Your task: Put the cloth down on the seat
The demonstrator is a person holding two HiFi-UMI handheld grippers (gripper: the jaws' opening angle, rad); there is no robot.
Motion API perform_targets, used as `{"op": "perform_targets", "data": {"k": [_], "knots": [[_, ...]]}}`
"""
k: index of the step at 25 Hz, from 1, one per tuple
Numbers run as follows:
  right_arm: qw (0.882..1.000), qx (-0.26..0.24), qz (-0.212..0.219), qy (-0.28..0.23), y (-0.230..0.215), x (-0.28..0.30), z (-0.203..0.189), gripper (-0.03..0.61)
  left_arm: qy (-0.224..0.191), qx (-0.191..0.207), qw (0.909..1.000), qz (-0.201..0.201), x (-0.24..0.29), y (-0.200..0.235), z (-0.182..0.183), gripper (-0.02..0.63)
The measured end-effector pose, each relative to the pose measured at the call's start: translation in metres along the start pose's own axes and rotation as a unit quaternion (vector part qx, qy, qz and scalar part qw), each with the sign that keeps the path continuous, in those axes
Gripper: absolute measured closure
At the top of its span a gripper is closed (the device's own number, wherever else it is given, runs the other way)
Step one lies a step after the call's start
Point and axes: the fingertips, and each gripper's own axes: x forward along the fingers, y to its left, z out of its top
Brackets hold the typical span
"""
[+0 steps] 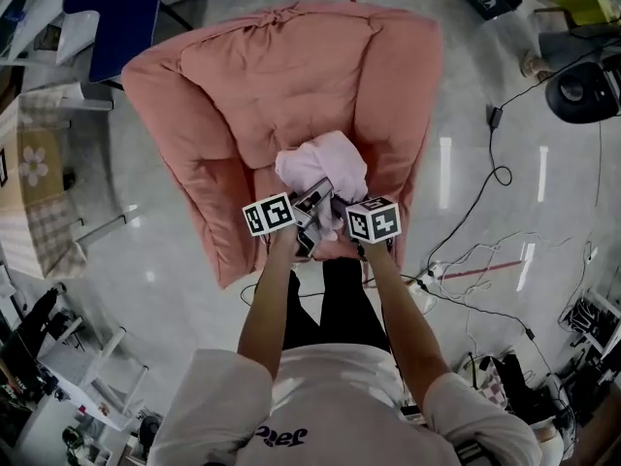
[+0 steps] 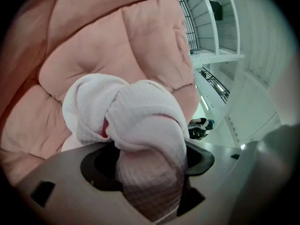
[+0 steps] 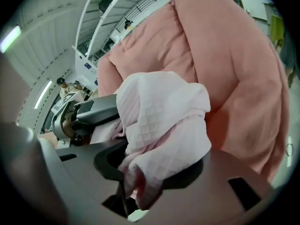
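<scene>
Both grippers are clamping down on the white cloth point(image 1: 323, 163): the left gripper point(image 1: 312, 207) is squeezing a fat bunched fold between its jaws, and the right gripper point(image 1: 338, 212) is pinching a thinner hanging bit. The bundle is sticking out past the jaws, right at the seat of the pink armchair point(image 1: 281, 76). Can't tell if it's touching the cushion.

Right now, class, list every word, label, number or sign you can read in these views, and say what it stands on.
Nothing here can be read for certain.
Dark print on the person's white shirt: upside down, partly cut off, not readable.
The left marker cube and right marker cube: square black-and-white patterns, no letters.
The cloth and pink seat: no text.
</scene>
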Motion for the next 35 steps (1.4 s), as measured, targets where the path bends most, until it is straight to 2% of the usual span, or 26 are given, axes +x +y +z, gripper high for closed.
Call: {"op": "perform_targets", "data": {"k": [3, 7, 11, 15, 20, 28, 32, 35], "knots": [[0.999, 0.021, -0.032, 0.024, -0.037, 0.038, -0.019, 0.417, 0.001, -0.008, 0.9994, 0.035, 0.026, 0.053, -0.001, 0.265], [0.993, 0.043, -0.088, 0.067, -0.079, 0.072, -0.048, 0.403, 0.017, 0.004, 0.9959, 0.089, 0.054, 0.109, -0.012, 0.264], [0.989, 0.061, -0.113, 0.075, -0.104, 0.092, -0.057, 0.403, 0.02, 0.024, 0.9926, 0.117, 0.074, 0.14, -0.013, 0.256], [0.983, 0.056, -0.152, 0.082, -0.118, 0.107, -0.059, 0.362, 0.035, 0.009, 0.9893, 0.142, 0.081, 0.164, -0.006, 0.236], [0.983, 0.046, -0.168, 0.059, -0.109, 0.094, -0.058, 0.327, 0.051, 0.025, 0.9861, 0.156, 0.065, 0.151, -0.006, 0.225], [0.98, 0.064, -0.188, 0.007, -0.081, 0.04, -0.055, 0.284, 0.053, 0.048, 0.9839, 0.164, 0.0, 0.136, -0.009, 0.219], [0.979, 0.078, -0.187, -0.037, -0.05, 0.004, -0.046, 0.267, 0.051, 0.075, 0.9858, 0.141, -0.027, 0.099, -0.01, 0.219], [0.977, 0.063, -0.191, -0.075, -0.02, -0.025, -0.034, 0.267, 0.047, 0.125, 0.9847, 0.112, -0.045, 0.057, -0.009, 0.219]]}}
